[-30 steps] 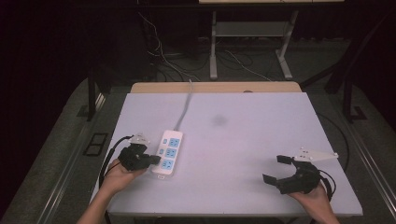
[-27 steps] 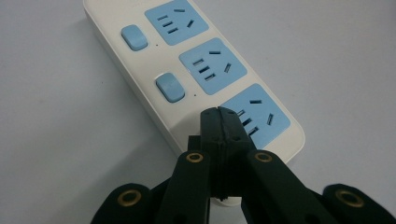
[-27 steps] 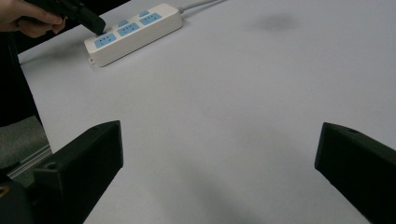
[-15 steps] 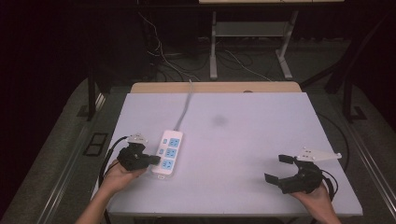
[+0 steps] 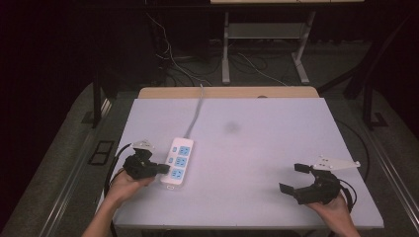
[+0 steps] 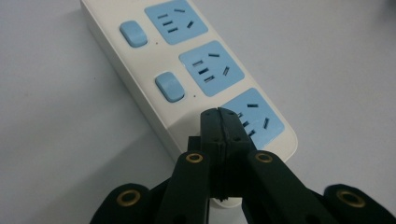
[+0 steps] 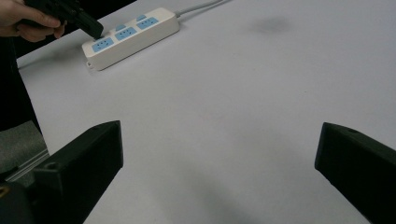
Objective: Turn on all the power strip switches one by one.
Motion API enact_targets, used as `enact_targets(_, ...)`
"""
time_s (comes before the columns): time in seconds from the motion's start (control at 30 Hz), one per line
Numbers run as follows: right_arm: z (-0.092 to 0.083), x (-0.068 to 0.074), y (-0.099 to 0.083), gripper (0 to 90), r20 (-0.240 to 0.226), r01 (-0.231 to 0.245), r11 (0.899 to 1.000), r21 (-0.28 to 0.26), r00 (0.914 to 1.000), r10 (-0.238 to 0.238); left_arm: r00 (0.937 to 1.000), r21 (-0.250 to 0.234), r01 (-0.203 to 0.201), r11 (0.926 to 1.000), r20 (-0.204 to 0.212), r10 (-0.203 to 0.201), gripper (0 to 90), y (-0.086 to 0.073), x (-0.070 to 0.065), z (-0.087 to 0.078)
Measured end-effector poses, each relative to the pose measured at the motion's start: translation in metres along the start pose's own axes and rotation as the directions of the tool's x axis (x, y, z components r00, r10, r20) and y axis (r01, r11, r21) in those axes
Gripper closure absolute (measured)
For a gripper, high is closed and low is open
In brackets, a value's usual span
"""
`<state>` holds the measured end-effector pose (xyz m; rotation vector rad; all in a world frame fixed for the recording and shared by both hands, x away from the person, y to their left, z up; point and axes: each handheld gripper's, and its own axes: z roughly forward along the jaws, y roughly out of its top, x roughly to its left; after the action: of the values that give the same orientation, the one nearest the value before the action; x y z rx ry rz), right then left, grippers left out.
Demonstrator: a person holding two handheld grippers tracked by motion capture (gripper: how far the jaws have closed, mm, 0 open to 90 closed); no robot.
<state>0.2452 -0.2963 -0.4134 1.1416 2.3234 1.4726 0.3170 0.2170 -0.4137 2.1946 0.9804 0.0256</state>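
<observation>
A white power strip [image 5: 179,160] with three blue outlets lies at the table's left front, its cord [image 5: 196,111] running to the far edge. My left gripper [image 5: 165,169] is shut with nothing between its jaws. Its joined tips [image 6: 219,114] rest on the strip [image 6: 205,70] at its near end, beside the nearest outlet and in line with two blue switches [image 6: 169,86]. My right gripper [image 5: 290,177] is held open over bare table at the right front, its jaws wide apart [image 7: 219,140]. From there the strip [image 7: 130,35] and the left gripper [image 7: 95,32] show far off.
The pale table [image 5: 257,148] has a dark smudge [image 5: 231,127] near its middle. A wooden strip [image 5: 227,92] lines the far edge. Behind stand a metal frame [image 5: 267,44] and loose floor cables [image 5: 173,54].
</observation>
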Motion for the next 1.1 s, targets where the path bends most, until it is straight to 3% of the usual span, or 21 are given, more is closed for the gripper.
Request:
enact_targets(0.53,0.000,0.000,0.000,0.8,-0.002,0.002,1.000,0.000,1.0000,-0.002,0.9971,0.024,-0.070,0.9972,-0.026,0.071,89.1,0.024,-0.010,-0.009)
enact_targets(1.1,0.000,0.000,0.000,0.8,-0.002,0.002,1.000,0.001,1.0000,-0.002,0.9959,0.023,-0.084,0.9962,-0.032,0.085,89.1,0.041,-0.007,-0.015)
